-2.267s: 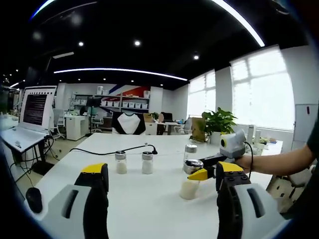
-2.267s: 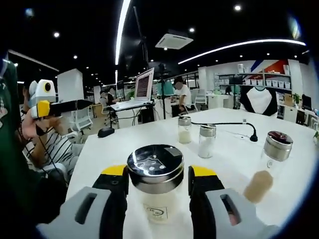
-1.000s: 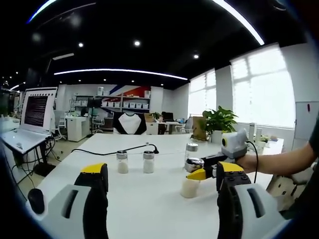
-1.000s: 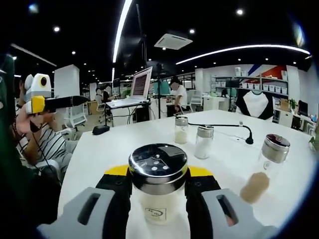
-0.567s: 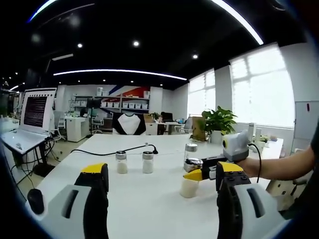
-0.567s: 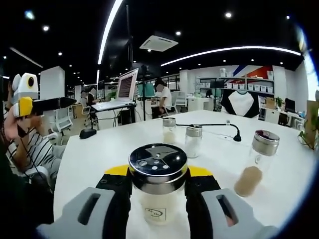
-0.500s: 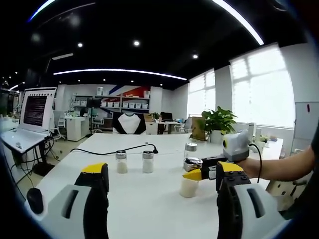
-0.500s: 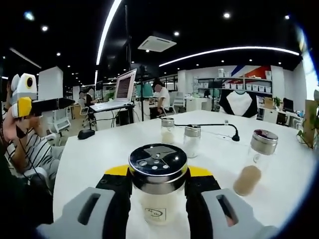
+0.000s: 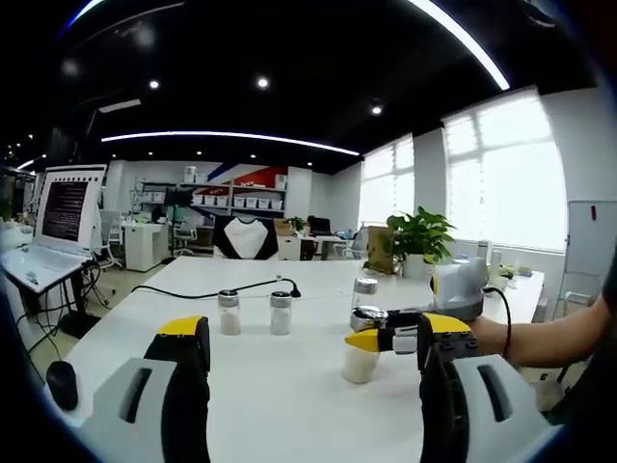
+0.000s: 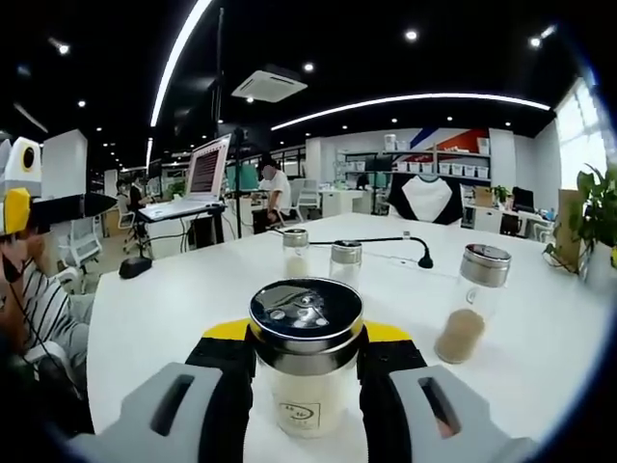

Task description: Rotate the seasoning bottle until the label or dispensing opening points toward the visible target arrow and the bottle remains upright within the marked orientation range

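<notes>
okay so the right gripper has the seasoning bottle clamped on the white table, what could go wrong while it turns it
The right gripper clamps the seasoning bottle just under its metal lid, so a twist could slip on the glass or tip the bottle off upright.

Another bottle with brown seasoning stands close on the table; a wide swing might knock it over.

No target arrow is visible in either view, so the rotation could end at the wrong heading.

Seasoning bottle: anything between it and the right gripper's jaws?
Nothing visible. The right gripper is shut on the seasoning bottle, one jaw on each side just under the metal lid. The bottle stands upright on the white table.
</notes>
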The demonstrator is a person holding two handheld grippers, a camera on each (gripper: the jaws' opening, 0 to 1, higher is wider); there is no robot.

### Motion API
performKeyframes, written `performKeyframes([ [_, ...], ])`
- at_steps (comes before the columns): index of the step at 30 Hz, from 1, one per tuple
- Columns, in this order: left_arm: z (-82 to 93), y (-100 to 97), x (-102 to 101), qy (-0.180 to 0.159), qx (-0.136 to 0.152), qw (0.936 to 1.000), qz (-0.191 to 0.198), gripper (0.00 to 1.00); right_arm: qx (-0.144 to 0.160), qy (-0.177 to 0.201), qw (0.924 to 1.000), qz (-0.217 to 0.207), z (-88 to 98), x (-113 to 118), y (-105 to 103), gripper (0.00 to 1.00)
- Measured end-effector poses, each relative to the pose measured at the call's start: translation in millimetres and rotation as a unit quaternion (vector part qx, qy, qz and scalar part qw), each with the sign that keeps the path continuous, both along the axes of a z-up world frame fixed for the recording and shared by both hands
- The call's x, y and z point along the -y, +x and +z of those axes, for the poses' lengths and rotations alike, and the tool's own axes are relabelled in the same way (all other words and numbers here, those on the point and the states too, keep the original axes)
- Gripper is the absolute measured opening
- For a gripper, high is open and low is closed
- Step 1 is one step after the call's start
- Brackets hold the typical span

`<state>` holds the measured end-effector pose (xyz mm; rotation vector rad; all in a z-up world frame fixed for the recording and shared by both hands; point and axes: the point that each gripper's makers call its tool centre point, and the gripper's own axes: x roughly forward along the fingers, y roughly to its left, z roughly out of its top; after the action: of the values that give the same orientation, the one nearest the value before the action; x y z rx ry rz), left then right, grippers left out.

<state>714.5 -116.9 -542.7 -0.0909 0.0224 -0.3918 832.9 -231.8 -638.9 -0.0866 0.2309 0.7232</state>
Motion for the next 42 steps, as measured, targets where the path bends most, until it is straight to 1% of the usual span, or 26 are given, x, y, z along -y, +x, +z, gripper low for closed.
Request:
performKeyframes([
  [3,-0.6,0.4,-2.9,0.000,-0.001,1.0000,0.007,0.94,0.001,0.002,0.9996,-0.027,0.1,1.5,2.7,0.40],
  [6,-0.2,-0.1,-3.1,-0.004,-0.002,1.0000,0.005,0.94,0.001,0.005,0.9991,-0.042,0.4,2.3,3.6,0.40],
  [8,-0.3,-0.4,-3.5,0.002,-0.001,1.0000,0.006,0.94,-0.004,0.008,0.9976,-0.068,-0.1,4.9,5.1,0.40],
  [9,-0.3,-0.5,-3.4,0.002,-0.001,1.0000,0.006,0.94,0.000,0.005,0.9967,-0.082,0.1,6.2,6.1,0.40],
  [11,-0.5,-0.2,-3.0,-0.002,-0.002,1.0000,0.006,0.94,0.000,0.004,0.9963,-0.085,-0.2,3.7,5.6,0.40],
  [23,-1.5,0.7,-1.3,-0.001,-0.003,1.0000,0.005,0.94,-0.002,0.007,0.9899,-0.141,-1.2,7.7,8.6,0.40],
  [32,-1.9,0.2,-8.3,-0.002,-0.003,0.9999,0.012,0.94,-0.004,0.009,0.9852,-0.171,-2.5,9.2,6.9,0.40],
  [42,-3.7,1.2,-7.0,-0.003,-0.007,0.9999,0.012,0.94,-0.011,0.008,0.9854,-0.170,-4.2,9.7,6.9,0.42],
])
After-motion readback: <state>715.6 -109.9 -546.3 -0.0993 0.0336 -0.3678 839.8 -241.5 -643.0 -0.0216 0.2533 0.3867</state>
